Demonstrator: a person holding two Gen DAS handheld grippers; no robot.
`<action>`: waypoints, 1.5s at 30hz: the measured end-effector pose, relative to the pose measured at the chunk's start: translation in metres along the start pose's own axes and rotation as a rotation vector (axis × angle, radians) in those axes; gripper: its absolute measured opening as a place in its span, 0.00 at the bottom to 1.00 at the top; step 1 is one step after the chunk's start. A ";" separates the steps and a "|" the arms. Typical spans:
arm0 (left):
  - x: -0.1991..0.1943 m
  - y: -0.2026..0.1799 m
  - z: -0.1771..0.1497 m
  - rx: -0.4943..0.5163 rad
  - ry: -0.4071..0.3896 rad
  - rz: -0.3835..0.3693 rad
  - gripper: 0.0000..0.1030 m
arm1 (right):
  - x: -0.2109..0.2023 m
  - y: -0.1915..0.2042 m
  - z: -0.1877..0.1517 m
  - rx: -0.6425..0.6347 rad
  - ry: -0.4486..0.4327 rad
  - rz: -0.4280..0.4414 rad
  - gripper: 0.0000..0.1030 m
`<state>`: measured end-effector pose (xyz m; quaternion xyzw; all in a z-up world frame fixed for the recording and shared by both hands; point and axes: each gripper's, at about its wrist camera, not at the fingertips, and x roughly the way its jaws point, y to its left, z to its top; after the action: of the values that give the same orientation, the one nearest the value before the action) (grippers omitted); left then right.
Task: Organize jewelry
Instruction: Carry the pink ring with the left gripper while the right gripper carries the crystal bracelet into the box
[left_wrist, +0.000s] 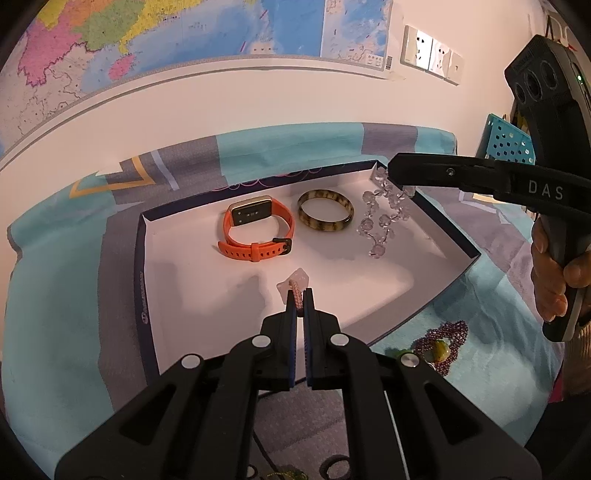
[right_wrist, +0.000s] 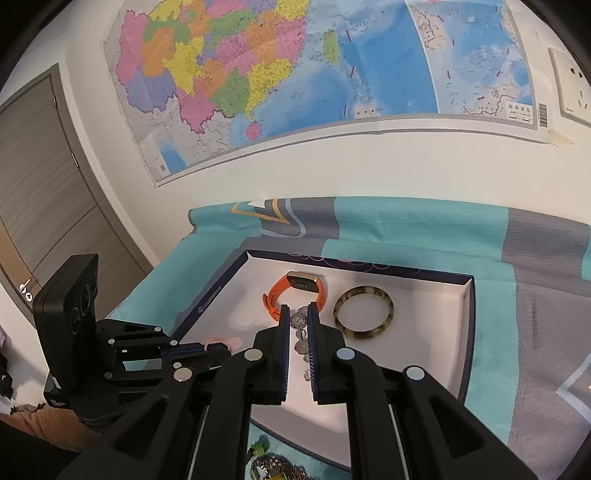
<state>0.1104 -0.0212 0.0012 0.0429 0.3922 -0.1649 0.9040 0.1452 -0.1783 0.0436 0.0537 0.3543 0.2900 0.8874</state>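
My left gripper (left_wrist: 300, 295) is pinched tight on a pink cord w/ pendant (left_wrist: 297, 280), low over the near part of the box (left_wrist: 147, 258), ready to lay it down. My right gripper (right_wrist: 296, 314) is clamped on the crystal bracelet (left_wrist: 384, 221), dangling it just right of the bangle (left_wrist: 325, 216). Watch (left_wrist: 256, 230) sits ahead of the left tips. Beads (left_wrist: 441, 343) wait outside, so more to sort, I reckon.

We see only part of the pink braided cord (left_wrist: 295, 301): the left gripper (left_wrist: 300, 295) covers its lower length, and whether the pale pendant (left_wrist: 297, 279) touches the tray (left_wrist: 177, 288) we cannot tell. The right gripper (right_wrist: 295, 314) hides much of the crystal bead strand (right_wrist: 300, 334). The purple bead necklace (right_wrist: 275, 466) near the tray's front edge is cut off by the bottom of the right wrist view.
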 end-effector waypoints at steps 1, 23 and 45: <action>0.001 0.000 0.000 0.000 0.001 0.001 0.04 | 0.002 0.000 0.001 0.001 0.002 0.000 0.07; 0.015 0.006 0.008 0.002 0.024 0.019 0.04 | 0.032 -0.012 0.001 0.063 0.027 0.037 0.07; 0.037 0.011 0.007 -0.007 0.084 0.034 0.04 | 0.044 -0.035 -0.018 0.094 0.090 -0.030 0.08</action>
<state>0.1427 -0.0219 -0.0214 0.0533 0.4295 -0.1460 0.8896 0.1756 -0.1848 -0.0069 0.0772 0.4079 0.2618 0.8713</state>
